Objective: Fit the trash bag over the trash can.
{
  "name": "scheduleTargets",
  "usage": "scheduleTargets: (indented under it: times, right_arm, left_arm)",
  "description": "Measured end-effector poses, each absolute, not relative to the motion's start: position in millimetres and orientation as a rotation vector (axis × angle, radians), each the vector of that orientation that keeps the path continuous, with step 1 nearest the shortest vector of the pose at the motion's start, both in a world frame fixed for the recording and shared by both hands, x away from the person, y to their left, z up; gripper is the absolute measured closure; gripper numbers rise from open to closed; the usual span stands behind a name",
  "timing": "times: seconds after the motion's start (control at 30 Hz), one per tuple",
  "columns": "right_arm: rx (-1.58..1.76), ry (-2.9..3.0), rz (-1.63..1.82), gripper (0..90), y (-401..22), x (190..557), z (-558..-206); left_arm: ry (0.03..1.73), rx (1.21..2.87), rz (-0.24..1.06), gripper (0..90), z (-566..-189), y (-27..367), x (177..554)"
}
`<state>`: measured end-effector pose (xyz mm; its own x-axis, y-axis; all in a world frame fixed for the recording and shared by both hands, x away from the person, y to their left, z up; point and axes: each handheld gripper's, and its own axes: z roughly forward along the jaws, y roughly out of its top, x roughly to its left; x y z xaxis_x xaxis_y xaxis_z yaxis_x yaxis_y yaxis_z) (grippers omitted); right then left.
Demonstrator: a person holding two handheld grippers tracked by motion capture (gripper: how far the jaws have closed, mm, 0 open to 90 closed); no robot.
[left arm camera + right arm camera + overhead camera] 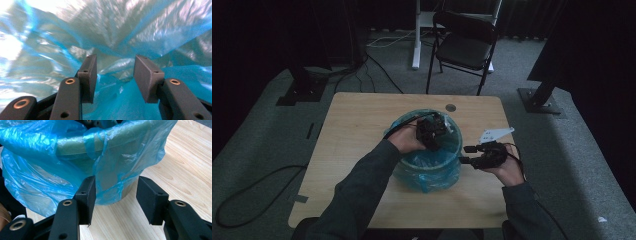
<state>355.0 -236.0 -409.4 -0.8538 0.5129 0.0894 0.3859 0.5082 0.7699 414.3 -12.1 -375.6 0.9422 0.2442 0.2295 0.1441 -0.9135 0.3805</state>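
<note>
A round green bin [428, 167] lined with a blue plastic bag [447, 172] stands in the middle of the wooden table [357, 125]. My left gripper [431, 133] reaches down into the bin's mouth. In the left gripper view it [115, 62] is open, with crumpled blue bag film [117, 32] ahead and nothing between the pads. My right gripper [466, 154] sits just right of the bin and points at its side. In the right gripper view it [116, 185] is open, and the bag's hanging edge [110, 187] over the bin wall [105, 147] lies just beyond the pads.
A black folding chair [464, 42] stands beyond the table's far edge. A round cable hole [451, 107] is near the table's far side. Cables [257, 187] trail over the grey carpet at the left. Dark stand bases [539, 97] sit at both far corners.
</note>
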Motion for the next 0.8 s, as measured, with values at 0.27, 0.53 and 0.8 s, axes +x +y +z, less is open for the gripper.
scheduleTargets:
  times: [0.27, 0.53, 0.8]
  right_arm:
    - [0.785, 2.574, 1.281, 49.2, -240, 354, -407]
    - [0.788, 2.577, 1.275, 49.1, -240, 354, -407]
    - [0.794, 2.568, 1.276, 49.1, -242, 354, -406]
  left_arm:
    - [0.386, 2.557, 0.434, 53.4, -350, 13, 414]
    - [0.483, 2.435, 0.444, 53.3, -332, 44, 417]
    - [0.535, 2.336, 0.464, 53.4, -330, 65, 411]
